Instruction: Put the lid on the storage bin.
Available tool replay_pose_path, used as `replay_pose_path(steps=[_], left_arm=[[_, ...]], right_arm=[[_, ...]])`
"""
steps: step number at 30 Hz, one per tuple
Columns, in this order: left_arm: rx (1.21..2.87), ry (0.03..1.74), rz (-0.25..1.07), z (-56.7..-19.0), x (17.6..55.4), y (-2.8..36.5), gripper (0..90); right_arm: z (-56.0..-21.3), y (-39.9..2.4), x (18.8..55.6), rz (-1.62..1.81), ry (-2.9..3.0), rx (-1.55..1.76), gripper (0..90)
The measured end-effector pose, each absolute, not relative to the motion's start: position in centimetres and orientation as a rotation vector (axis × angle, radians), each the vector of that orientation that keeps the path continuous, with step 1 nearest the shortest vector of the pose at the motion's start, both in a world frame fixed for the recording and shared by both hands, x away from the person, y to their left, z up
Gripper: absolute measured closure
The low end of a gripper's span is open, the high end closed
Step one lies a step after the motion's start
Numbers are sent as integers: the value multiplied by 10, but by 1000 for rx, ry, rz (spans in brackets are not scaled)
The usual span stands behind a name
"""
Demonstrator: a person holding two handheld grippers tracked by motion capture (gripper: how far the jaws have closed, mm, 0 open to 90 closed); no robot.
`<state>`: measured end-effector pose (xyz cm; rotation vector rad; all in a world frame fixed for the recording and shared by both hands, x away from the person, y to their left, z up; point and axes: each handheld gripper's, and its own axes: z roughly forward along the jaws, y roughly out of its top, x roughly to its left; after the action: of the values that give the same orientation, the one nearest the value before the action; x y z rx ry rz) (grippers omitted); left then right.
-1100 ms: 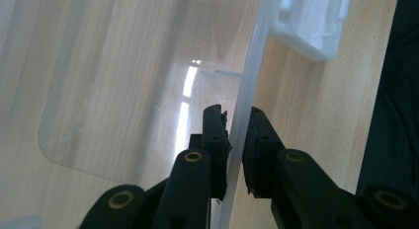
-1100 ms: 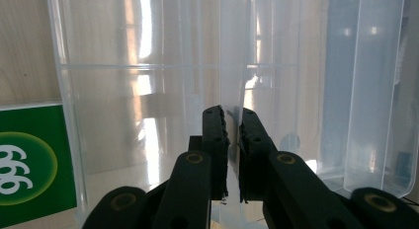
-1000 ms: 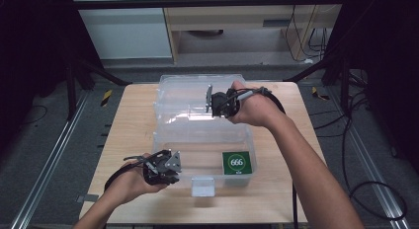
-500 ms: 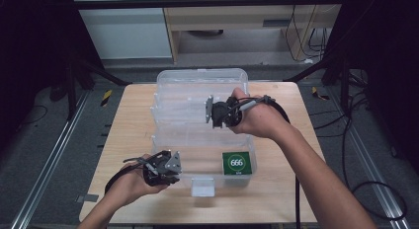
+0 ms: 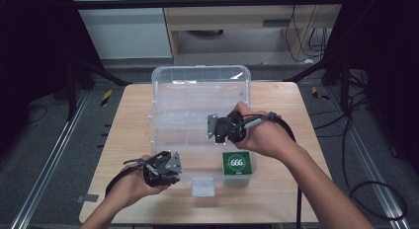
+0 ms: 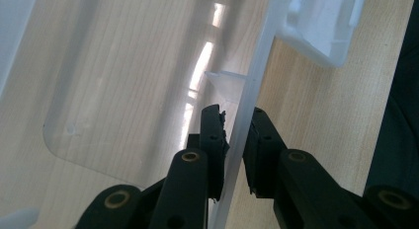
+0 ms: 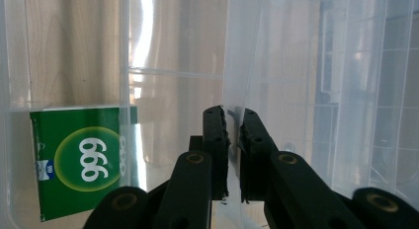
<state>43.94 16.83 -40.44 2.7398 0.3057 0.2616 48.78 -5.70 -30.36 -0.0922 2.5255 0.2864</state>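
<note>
A clear plastic storage box (image 5: 207, 165) sits mid-table with its hinged clear lid (image 5: 197, 98) tilted over it. My right gripper (image 5: 213, 128) (image 7: 233, 118) is shut on the lid's free edge, and the thin clear sheet is pinched between its pads. My left gripper (image 5: 177, 167) (image 6: 236, 120) is shut on the box's front wall near the left corner, one jaw inside and one outside. A green pack marked 666 (image 5: 238, 163) (image 7: 81, 160) lies in the box's front right corner. The white latch (image 5: 202, 187) (image 6: 321, 21) hangs at the front.
The wooden table (image 5: 128, 120) has bare room on both sides of the box. Metal rails run along the floor at left and right, and cables lie on the floor at right. A cabinet stands beyond the far edge.
My right gripper has drawn the lid's edge toward the person and down, so the lid has swung from standing at the back to leaning over the box. The left gripper has stayed put.
</note>
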Motion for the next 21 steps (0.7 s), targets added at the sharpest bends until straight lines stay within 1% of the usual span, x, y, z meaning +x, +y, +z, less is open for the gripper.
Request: replay_pose_path(steps=[10,21], left_arm=[[2728,312,257,-405,440,168,796],[2714,314,252,-407,440,167,796]], right_arm=[[-307,-57,488,287,2497,-56,828],[-309,-60,474,312,2496,-67,831]])
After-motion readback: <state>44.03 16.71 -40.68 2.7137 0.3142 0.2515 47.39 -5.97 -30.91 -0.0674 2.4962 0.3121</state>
